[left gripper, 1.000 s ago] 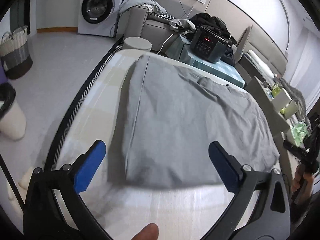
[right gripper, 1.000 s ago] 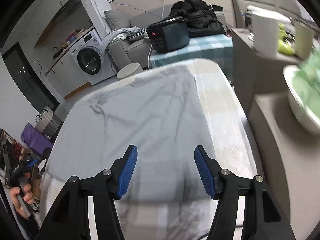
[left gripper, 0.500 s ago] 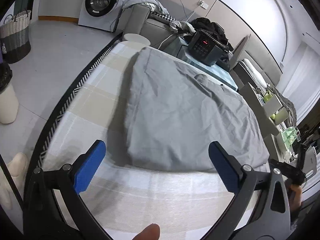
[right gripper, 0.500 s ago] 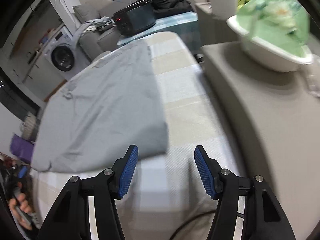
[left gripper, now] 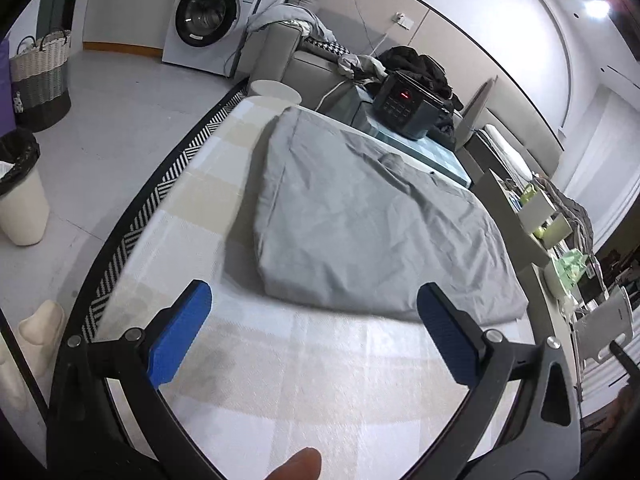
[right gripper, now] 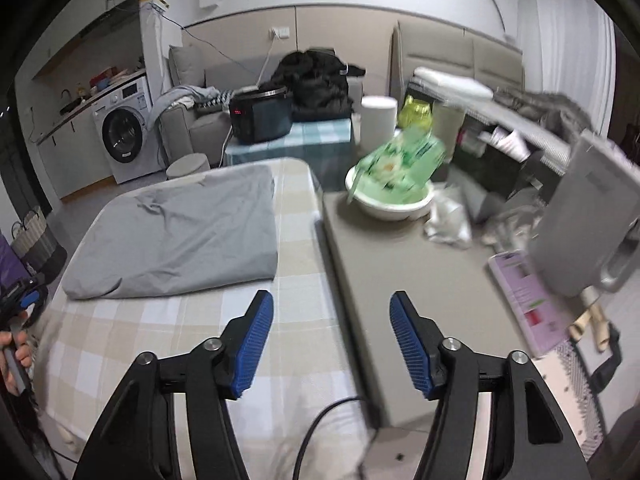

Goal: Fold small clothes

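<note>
Now folded grey garment (left gripper: 360, 220) on checked bed (left gripper: 320, 380); left gripper (left gripper: 312, 336) near the garment, jaws spread, empty; right gripper (right gripper: 332, 340) likewise.

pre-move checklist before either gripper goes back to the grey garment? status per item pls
1. Left gripper open, nothing between its fingers: ok.
2. Right gripper open, nothing held: ok.
3. Grey garment lying folded on the checked cloth, clear of both grippers: ok.
4. Garment surface smooth: not ok, creases run across the top in both views.
5. Right gripper aimed at the garment: not ok, it points at the seam between the cloth and the grey side surface; the garment sits to its left.
6. Black cable under the right gripper free of snagging: cannot tell.
</note>
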A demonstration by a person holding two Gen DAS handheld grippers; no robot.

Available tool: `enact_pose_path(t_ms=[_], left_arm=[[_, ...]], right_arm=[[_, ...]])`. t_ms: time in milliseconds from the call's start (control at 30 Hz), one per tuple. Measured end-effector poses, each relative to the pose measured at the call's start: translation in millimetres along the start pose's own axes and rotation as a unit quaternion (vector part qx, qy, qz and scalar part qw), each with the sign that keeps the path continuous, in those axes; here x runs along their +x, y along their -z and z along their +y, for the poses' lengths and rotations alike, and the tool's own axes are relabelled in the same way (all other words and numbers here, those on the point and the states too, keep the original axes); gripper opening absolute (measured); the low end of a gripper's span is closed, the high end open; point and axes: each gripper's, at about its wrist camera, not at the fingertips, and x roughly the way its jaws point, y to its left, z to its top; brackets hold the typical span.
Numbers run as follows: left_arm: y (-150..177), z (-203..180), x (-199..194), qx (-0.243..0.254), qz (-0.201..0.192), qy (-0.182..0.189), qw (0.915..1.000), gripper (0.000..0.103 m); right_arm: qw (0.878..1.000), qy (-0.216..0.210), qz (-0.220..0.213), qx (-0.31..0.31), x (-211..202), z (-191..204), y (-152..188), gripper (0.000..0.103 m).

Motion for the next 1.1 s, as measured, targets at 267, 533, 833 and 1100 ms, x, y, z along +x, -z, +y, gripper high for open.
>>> enact_pose_path(t_ms=[267, 533, 833, 1100], left_arm=[[7.1, -9.6, -1.5, 0.018, -0.002, -0.003, 0.9998, 0.102], [10.3, 2.3, 26.4, 0.012, 0.021, -0.024, 0.9994, 0.102], [13.8, 28.5, 58.5, -0.016, 0.044, -0.042, 0.9980, 0.102], [17.6, 28.5, 70.0, -0.012, 0.054, -0.046, 0.9974, 0.102]], right_arm=[[0.998, -0.067, 0.012, 0.012, 41.6, 17.5, 12.7, 0.076], [0.988, -0.143, 0.029, 0.039, 165.3, 62.9, -6.4, 0.075], [0.973, -0.186, 0.092, 0.101, 269.0, 55.8, -25.7, 0.070], [0.952, -0.279, 0.103, 0.068, 272.0, 56.8, -24.3, 0.064]])
